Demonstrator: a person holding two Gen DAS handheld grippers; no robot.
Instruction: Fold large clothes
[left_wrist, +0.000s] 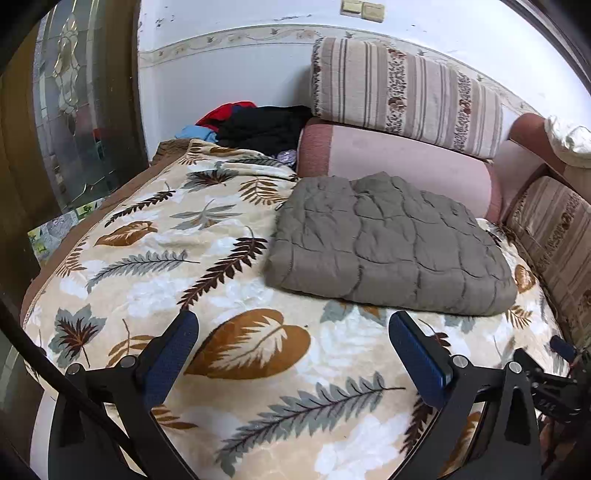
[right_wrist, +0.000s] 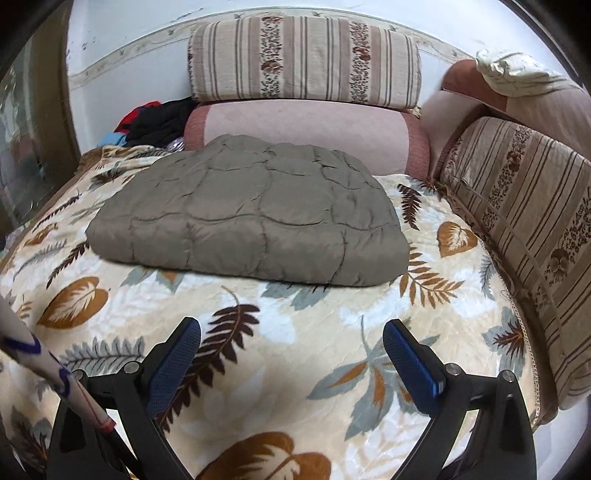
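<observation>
The quilted grey garment (right_wrist: 251, 218) is lying folded into a thick pad on the leaf-patterned bedspread (right_wrist: 295, 332), its long axis running nine to three. It is sitting at twelve o'clock from the right claw (right_wrist: 291, 330), well apart, and toward one o'clock from the left claw (left_wrist: 293, 325), so the right is facing it more squarely. Both claws are gaping wide and holding nothing.

We see our left tongs (left_wrist: 293, 354) and right tongs (right_wrist: 291, 363) only as fingers; their bodies are cut off below. Far ahead to the left, a clothes pile (left_wrist: 258, 125) lies partly hidden behind a pink cushion (left_wrist: 399, 162). The folded jacket's (right_wrist: 251, 218) underside is hidden.
</observation>
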